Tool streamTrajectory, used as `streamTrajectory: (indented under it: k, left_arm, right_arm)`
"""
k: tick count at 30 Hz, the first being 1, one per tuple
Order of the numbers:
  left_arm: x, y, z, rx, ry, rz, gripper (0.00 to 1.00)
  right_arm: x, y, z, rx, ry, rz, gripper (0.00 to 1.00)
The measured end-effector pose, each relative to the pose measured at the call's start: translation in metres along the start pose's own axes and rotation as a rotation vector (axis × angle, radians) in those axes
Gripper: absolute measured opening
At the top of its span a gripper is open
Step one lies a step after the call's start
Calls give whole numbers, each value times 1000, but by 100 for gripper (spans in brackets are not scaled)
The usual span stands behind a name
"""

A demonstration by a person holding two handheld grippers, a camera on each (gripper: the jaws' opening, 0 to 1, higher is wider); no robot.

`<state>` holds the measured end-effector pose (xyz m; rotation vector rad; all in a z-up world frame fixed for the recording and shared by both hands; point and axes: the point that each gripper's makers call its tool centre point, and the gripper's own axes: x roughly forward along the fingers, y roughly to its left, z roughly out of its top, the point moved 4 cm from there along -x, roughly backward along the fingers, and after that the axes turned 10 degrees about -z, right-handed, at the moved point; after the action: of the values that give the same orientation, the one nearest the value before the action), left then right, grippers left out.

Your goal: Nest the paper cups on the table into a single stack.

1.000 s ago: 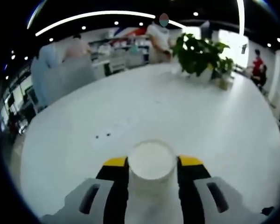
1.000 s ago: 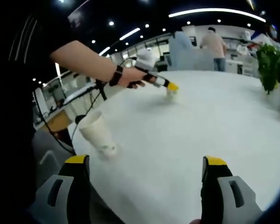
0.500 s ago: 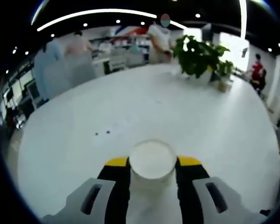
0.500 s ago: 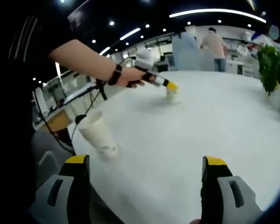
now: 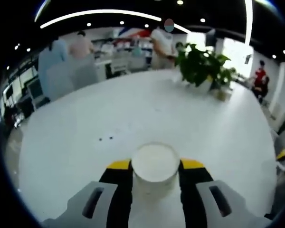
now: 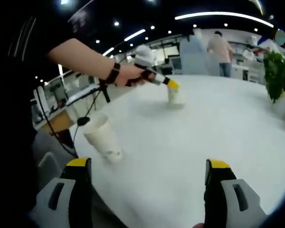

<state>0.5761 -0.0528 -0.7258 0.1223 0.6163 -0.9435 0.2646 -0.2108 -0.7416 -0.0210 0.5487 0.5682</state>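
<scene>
Jaws of the left gripper [image 5: 155, 165] pinch a white paper cup [image 5: 155, 164] by its sides, out on the white table [image 5: 180, 118]. Right gripper [image 6: 149, 164] stands spread wide, touching nothing. A second cup [image 6: 103, 140] stands upright near the table's edge.

The lower wall and base of the gripped paper cup [image 5: 155, 167] are being hidden between the left gripper [image 5: 155, 166] jaws. In the right gripper view, the print near the base of the second paper cup [image 6: 102, 140] is being blurred beyond reading. The potted plant [image 6: 277, 76] is being cut off at the picture's edge.
</scene>
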Motion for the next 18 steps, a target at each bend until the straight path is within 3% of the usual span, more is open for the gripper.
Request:
streamTrajectory:
  k: [11,18]
  left_arm:
    - [-35,-21,10,47,4,-32,37]
    - [-54,-38,15,50,9,-67,36]
  right_arm:
    - [-7,13,3,-3,-6,-2,97]
    - [-10,11,9,5,-21,-23,97]
